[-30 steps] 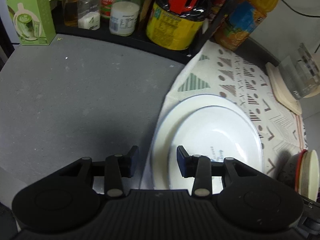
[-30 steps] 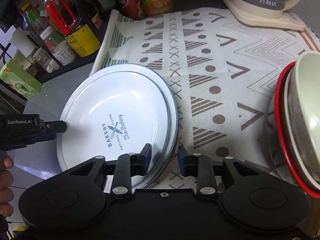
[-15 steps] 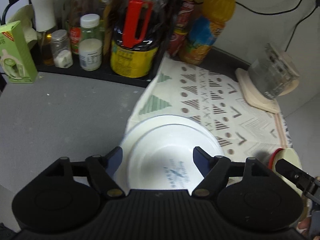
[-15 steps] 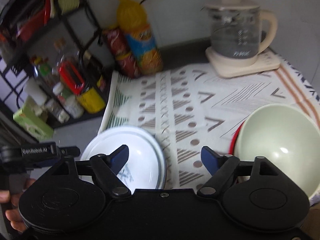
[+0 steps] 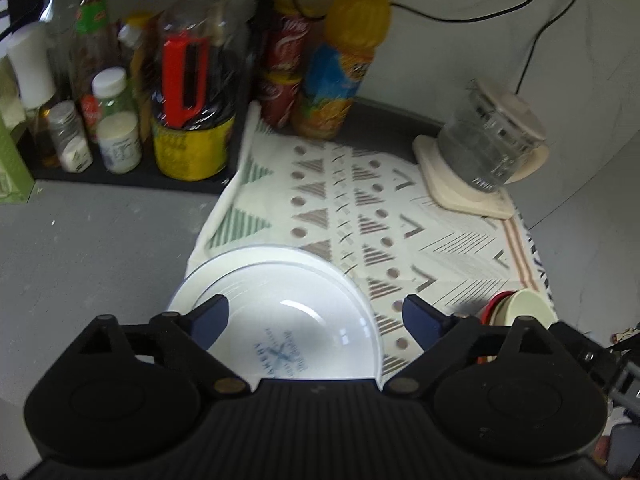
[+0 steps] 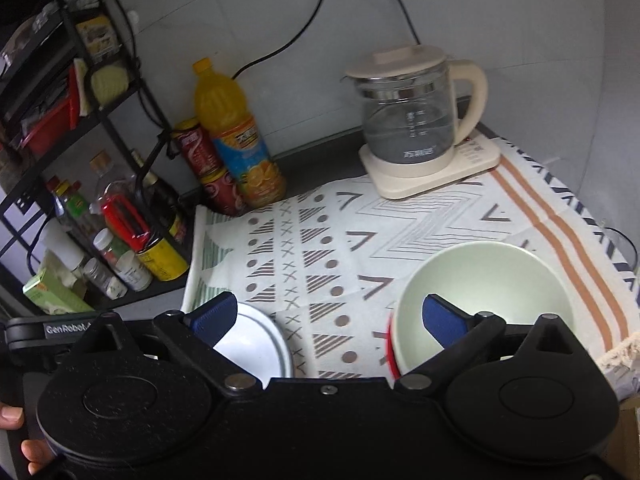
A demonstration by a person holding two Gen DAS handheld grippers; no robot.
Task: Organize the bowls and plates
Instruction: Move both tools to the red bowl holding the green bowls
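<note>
A white plate (image 5: 288, 280) with a blue printed logo lies on the left edge of the patterned cloth (image 5: 380, 216), seemingly stacked on a second plate. My left gripper (image 5: 316, 318) is open and empty, held above it. The plate also shows in the right wrist view (image 6: 260, 344). A pale green bowl (image 6: 480, 280) sits nested in a red-rimmed dish (image 6: 389, 354) at the cloth's right. My right gripper (image 6: 328, 316) is open and empty, raised between plate and bowl. The bowl shows small in the left wrist view (image 5: 528, 306).
A glass kettle (image 6: 416, 120) on a cream base stands at the back right. An orange juice bottle (image 6: 236, 136), red cans (image 6: 200, 148) and a black rack (image 6: 80, 120) of bottles and jars line the back left. Grey counter (image 5: 80, 248) lies left of the cloth.
Both grippers opened wide and pulled up and back from the plate. The plate stays on the cloth. The right view now takes in the green bowl and the kettle.
</note>
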